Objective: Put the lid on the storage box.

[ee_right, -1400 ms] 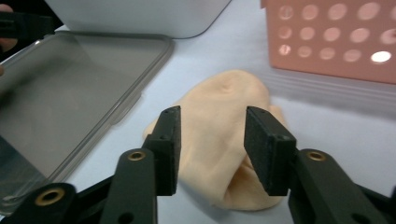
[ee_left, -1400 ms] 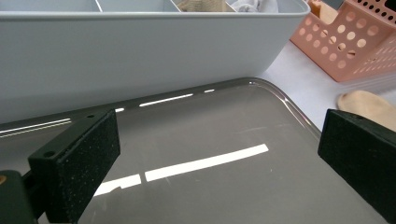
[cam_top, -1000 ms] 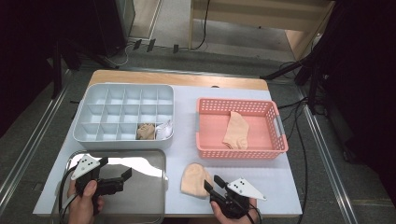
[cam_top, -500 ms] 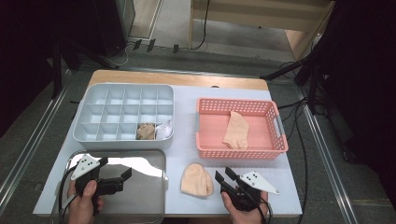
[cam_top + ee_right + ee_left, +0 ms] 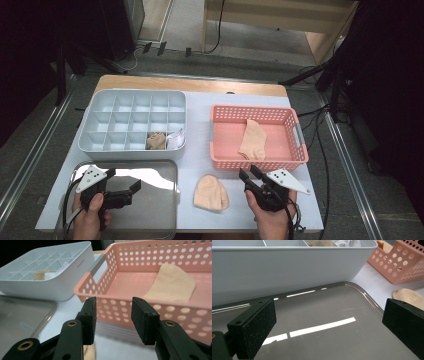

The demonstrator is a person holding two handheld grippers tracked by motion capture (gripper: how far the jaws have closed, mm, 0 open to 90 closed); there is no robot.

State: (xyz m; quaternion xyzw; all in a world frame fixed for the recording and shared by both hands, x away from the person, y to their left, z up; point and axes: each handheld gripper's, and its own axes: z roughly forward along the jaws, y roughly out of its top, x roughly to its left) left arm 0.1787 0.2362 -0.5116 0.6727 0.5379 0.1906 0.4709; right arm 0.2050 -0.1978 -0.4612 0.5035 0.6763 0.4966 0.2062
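No readable text, label, brand, number or sign appears in any view. A faint raised marking sits on the side wall of the grey tray (image 5: 75,266), upper left of the right gripper view, but it is too small and blurred to make out.

A glossy metal tray (image 5: 150,210) mirrors ceiling lights beside a matt grey plastic organizer (image 5: 100,145), a perforated pink plastic basket (image 5: 220,160) and soft beige cloth socks (image 5: 211,193).
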